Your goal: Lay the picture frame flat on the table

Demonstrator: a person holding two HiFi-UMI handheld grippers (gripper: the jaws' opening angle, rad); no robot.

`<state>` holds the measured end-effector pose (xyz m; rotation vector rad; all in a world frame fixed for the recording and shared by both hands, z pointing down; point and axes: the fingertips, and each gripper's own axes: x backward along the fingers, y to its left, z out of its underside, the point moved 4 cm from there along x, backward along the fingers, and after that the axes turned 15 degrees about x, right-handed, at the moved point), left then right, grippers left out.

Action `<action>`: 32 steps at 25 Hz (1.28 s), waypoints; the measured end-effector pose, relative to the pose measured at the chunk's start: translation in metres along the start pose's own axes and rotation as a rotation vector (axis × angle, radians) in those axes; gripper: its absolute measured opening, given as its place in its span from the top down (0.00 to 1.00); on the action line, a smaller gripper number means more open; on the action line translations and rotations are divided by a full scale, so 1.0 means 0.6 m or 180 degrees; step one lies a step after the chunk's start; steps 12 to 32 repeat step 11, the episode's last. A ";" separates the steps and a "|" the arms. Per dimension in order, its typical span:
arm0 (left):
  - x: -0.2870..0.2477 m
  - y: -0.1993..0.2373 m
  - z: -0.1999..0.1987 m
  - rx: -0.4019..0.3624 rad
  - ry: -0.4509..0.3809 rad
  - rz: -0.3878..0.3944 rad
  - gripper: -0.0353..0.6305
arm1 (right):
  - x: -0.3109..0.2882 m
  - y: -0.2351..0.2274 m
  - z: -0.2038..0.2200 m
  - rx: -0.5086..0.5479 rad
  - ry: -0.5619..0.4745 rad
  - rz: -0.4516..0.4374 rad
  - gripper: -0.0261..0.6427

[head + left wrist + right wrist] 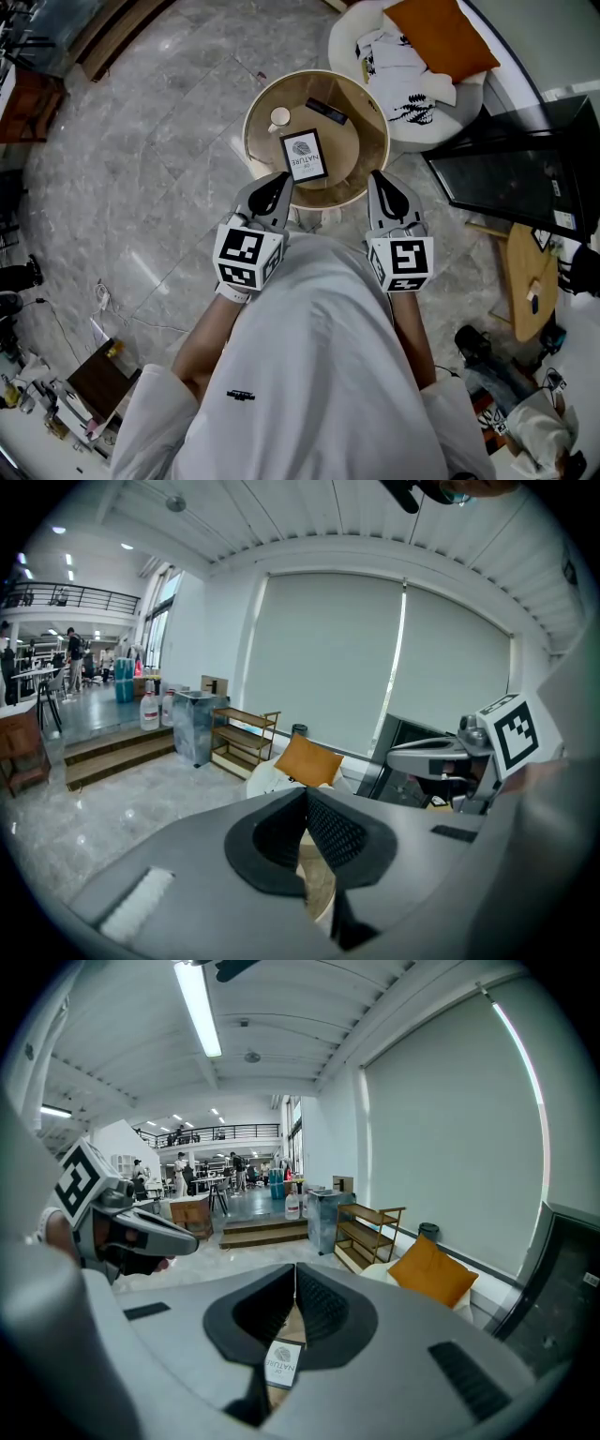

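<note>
Round table [366,155] holds the picture frame [305,155] inside its rim.

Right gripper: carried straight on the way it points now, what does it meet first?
Probably the picture frame on the round table, seen just beyond the right gripper's shut tips; depth is unclear, so the tabletop could come first.

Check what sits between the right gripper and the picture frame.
Nothing: the head view shows only bare wooden tabletop between the right gripper and the picture frame.

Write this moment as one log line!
left gripper: shut, empty | right gripper: shut, empty | picture frame: on table, untouched
</note>
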<state>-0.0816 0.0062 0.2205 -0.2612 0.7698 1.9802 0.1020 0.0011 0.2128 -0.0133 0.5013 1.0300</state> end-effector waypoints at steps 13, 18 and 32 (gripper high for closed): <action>0.006 -0.005 0.003 -0.0018 0.0001 0.0020 0.94 | 0.010 0.005 0.005 -0.0003 0.0027 0.0053 0.95; 0.006 -0.005 0.003 -0.0018 0.0001 0.0020 0.94 | 0.010 0.005 0.005 -0.0003 0.0027 0.0053 0.95; 0.006 -0.005 0.003 -0.0018 0.0001 0.0020 0.94 | 0.010 0.005 0.005 -0.0003 0.0027 0.0053 0.95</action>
